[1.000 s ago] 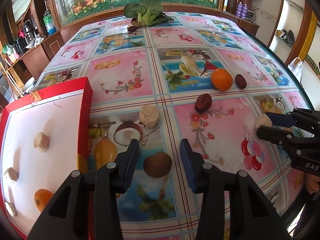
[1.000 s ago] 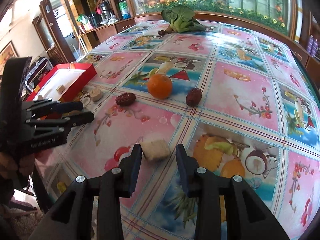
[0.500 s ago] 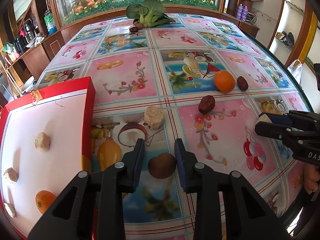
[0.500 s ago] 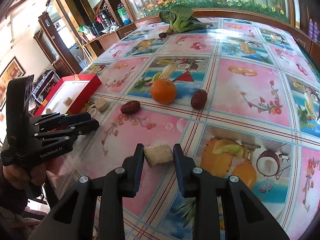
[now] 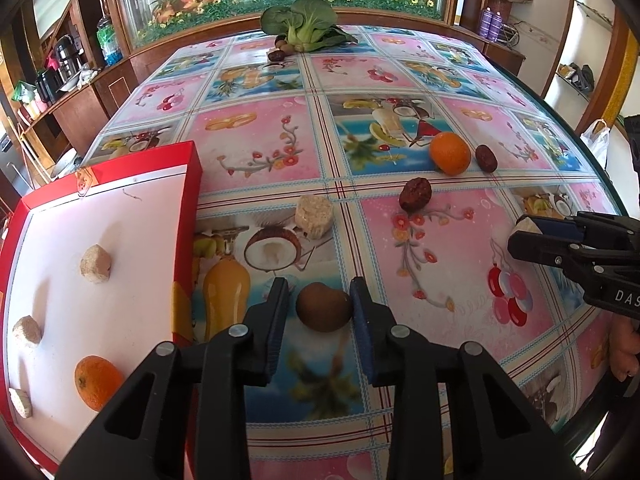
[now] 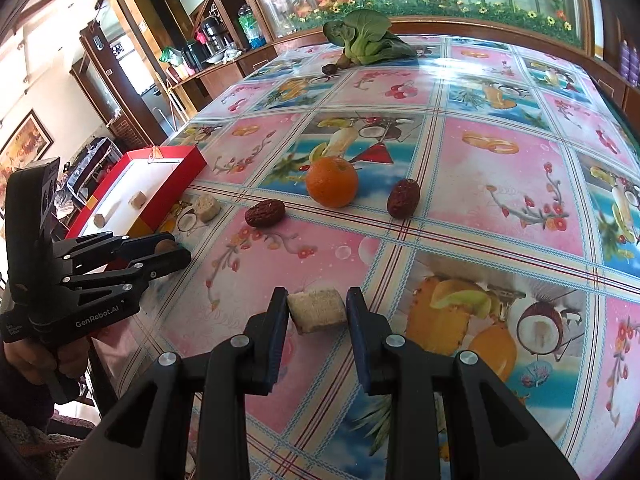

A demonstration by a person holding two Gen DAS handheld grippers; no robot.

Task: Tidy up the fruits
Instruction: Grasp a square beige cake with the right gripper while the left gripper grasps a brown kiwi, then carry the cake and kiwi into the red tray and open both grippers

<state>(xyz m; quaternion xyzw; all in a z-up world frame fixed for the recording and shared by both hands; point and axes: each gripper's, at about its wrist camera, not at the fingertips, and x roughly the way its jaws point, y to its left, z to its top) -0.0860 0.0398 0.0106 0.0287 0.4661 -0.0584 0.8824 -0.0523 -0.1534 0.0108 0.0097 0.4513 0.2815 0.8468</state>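
My left gripper [image 5: 320, 294] is shut on a brown rounded fruit [image 5: 324, 311] just right of the red box [image 5: 191, 184]. From the right wrist view the same gripper [image 6: 168, 250] shows the fruit [image 6: 164, 245] pinched at its tips. My right gripper [image 6: 317, 298] is shut on a beige block [image 6: 317, 313] just above the tablecloth. The white-lined box holds an orange [image 5: 96, 386] and several beige chunks. On the table lie an orange [image 5: 450, 153], two dark red dates [image 5: 415, 194] [image 5: 486, 158] and a round beige cake [image 5: 314, 216].
A bok choy [image 5: 304, 24] with small dark fruits beside it lies at the table's far edge. The table's rounded edge [image 5: 600, 176] runs close on the right. A person's hand [image 6: 36, 360] holds the left gripper. Cabinets stand to the left.
Both grippers went from open to shut: the left closed on the brown fruit, the right on the beige block. Both views have risen a little from the table.
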